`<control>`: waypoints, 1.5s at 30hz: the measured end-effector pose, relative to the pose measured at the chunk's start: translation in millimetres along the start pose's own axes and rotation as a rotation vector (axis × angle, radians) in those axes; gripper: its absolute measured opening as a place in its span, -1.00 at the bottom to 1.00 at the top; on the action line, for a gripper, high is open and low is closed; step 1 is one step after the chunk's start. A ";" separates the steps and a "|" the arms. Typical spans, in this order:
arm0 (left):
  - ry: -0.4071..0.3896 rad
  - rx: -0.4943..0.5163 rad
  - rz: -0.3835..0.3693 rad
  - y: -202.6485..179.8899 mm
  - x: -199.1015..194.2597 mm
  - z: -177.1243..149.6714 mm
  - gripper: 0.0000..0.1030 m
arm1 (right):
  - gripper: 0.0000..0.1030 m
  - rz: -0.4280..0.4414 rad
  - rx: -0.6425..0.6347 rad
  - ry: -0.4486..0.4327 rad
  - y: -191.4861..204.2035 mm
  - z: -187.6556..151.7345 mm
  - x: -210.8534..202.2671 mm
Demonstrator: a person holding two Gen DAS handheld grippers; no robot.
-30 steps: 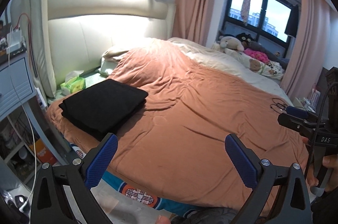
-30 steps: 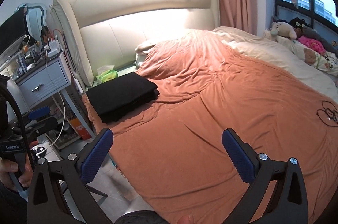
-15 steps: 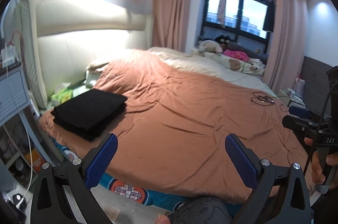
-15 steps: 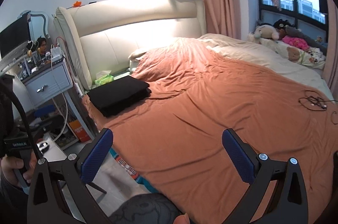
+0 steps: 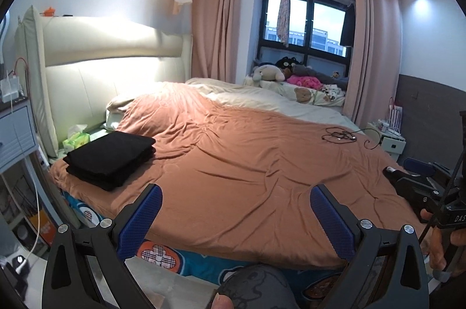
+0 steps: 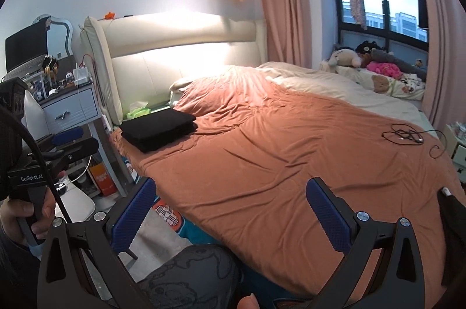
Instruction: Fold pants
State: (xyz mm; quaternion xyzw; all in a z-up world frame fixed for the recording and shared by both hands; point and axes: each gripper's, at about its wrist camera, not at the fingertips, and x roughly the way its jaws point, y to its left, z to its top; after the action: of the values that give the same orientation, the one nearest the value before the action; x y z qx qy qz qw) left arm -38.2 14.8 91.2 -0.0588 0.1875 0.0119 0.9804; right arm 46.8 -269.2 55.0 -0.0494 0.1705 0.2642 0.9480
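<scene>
Folded pants beyond left gripper

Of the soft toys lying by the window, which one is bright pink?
The bright pink soft toy lies between the grey-white plush and the dark toys; the brown teddy bear sits lower, before it.

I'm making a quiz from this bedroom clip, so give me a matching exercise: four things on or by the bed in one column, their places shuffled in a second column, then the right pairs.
Things:
1. folded black pants
2. tangled black cable
3. green tissue pack
4. stuffed toys

Places:
A. under the window
B. between the pants and the headboard
C. on the brown cover's corner nearest the headboard and nightstand
D. on the brown cover's far side

Pairs: 1-C, 2-D, 3-B, 4-A
</scene>
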 end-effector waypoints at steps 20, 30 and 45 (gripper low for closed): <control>-0.030 -0.008 -0.013 -5.7 -14.8 -46.8 0.99 | 1.00 -0.080 0.055 -0.073 14.8 -63.7 -44.7; -0.008 -0.014 -0.006 1.2 -20.0 -54.7 0.99 | 1.00 -0.085 0.051 -0.027 29.2 -67.0 -31.5; -0.011 -0.014 0.014 0.9 -16.6 -56.8 0.99 | 1.00 -0.084 0.069 -0.008 29.1 -65.0 -22.5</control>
State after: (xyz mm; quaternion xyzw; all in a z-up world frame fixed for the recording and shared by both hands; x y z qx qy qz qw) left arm -74.5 8.9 44.8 -0.0642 0.1825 0.0202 0.9809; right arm -5.7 -267.2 1.9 -0.0228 0.1733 0.2182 0.9601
